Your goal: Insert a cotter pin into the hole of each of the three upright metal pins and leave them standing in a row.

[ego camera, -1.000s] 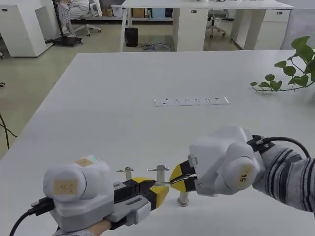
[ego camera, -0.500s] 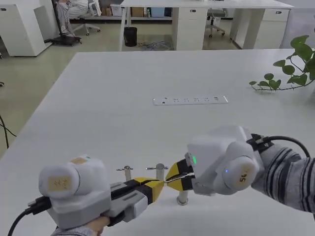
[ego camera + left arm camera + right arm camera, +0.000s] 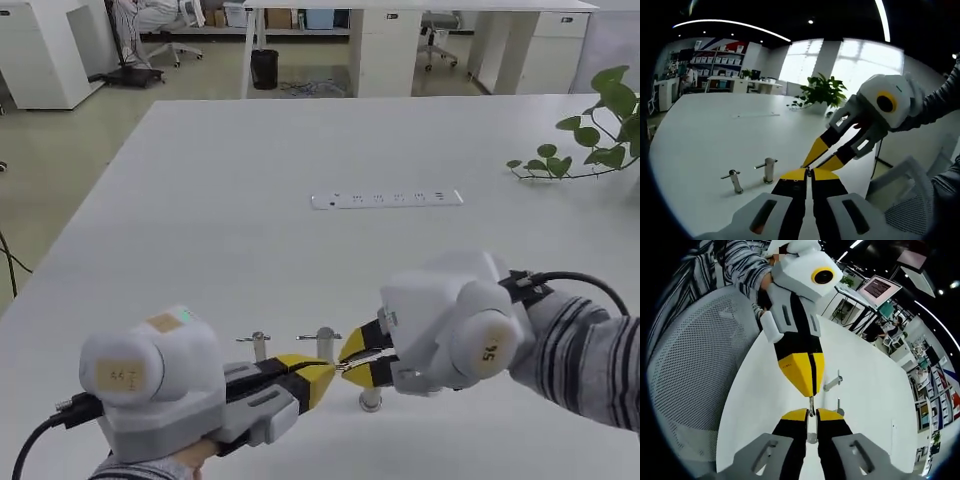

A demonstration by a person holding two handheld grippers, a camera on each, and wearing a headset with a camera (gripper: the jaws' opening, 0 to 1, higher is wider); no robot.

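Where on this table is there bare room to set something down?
Bare tabletop lies between the power strip and the pins, left of the strip, and beyond it to the far edge. The plant takes the right edge. Crowded near edge: three pins, with left tool and right tool meeting at a cotter pin.

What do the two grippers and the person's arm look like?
Both the left gripper and the right gripper have rounded white housings, black bodies and yellow-tipped tongs. Each housing carries a tan sticker, and a black cable leaves the back. The right arm wears a grey striped sleeve.
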